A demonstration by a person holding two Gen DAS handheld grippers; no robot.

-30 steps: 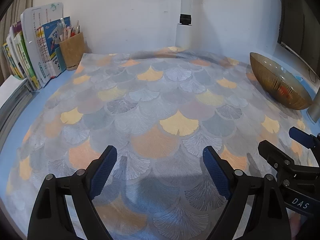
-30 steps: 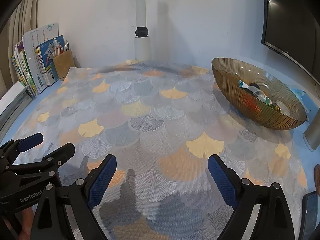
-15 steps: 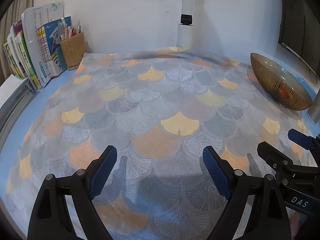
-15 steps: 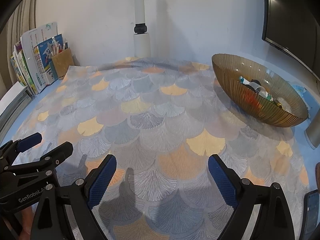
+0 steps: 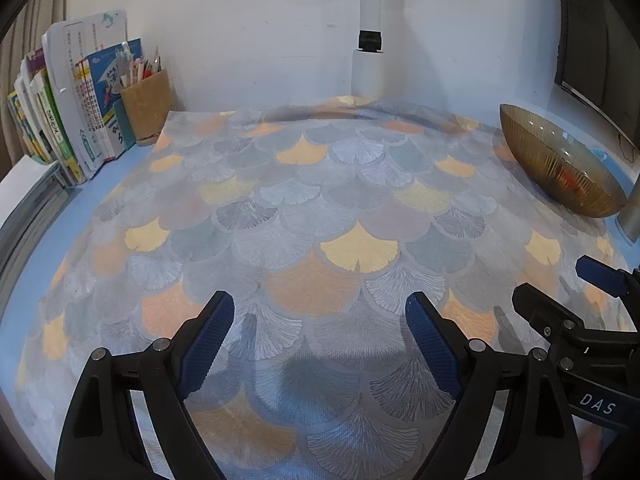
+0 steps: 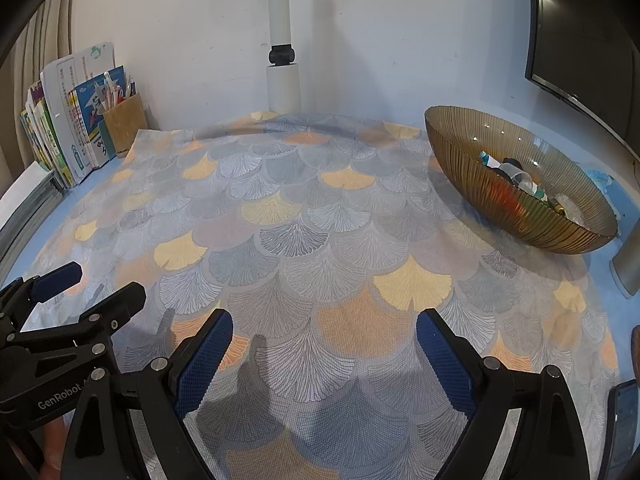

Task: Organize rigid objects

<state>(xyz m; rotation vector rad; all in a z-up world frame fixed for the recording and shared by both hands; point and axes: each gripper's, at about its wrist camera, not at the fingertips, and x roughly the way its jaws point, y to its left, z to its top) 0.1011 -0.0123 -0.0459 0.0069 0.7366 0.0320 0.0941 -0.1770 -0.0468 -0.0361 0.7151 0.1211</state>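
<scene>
Jaws wide and empty, the left gripper (image 5: pixel 320 332) and right gripper (image 6: pixel 324 346) hover over a bare ginkgo-print mat (image 6: pixel 320 240); the small items appear already gathered in the amber glass bowl (image 6: pixel 472 168) at the counter's right edge, leaving little beyond withdrawal.

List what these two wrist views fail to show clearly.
- Contents of the amber bowl: in the left wrist view its ribbed wall hides them; in the right wrist view they are too small and jumbled to identify.
- Book titles: too small.
- Monitor: cut off by the frame edge.
</scene>
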